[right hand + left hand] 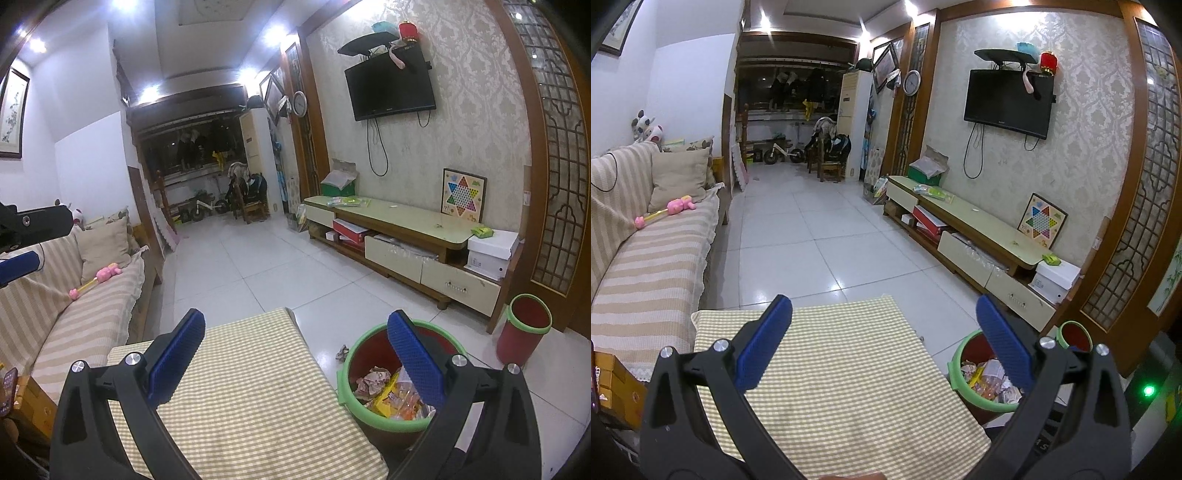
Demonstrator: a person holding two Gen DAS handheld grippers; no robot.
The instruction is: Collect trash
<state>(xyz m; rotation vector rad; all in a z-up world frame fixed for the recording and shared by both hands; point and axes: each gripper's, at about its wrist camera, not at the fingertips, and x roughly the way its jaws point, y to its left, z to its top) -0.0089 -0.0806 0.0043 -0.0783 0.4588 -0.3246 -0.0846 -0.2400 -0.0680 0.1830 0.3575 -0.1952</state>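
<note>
A tiled living room, with a checked cloth (243,387) covering the low table in the foreground and bare of any litter. The task's thing that remains is a crumpled paper scrap (342,352) on the floor tiles, just beyond the table's far right corner and just beside the green-rimmed bin (345,369), which already holds wrappers. It lies ahead and slightly right of centre from the right gripper (295,332), whose blue pads stand wide apart holding nothing. The left gripper (884,317) is likewise spread and empty; in its view the scrap is not clearly visible. The right hand is probably the nearer one. The scrap is a wad with no clear long axis, so any approach angle should serve. A smaller red bin (524,328) stands farther right.
</note>
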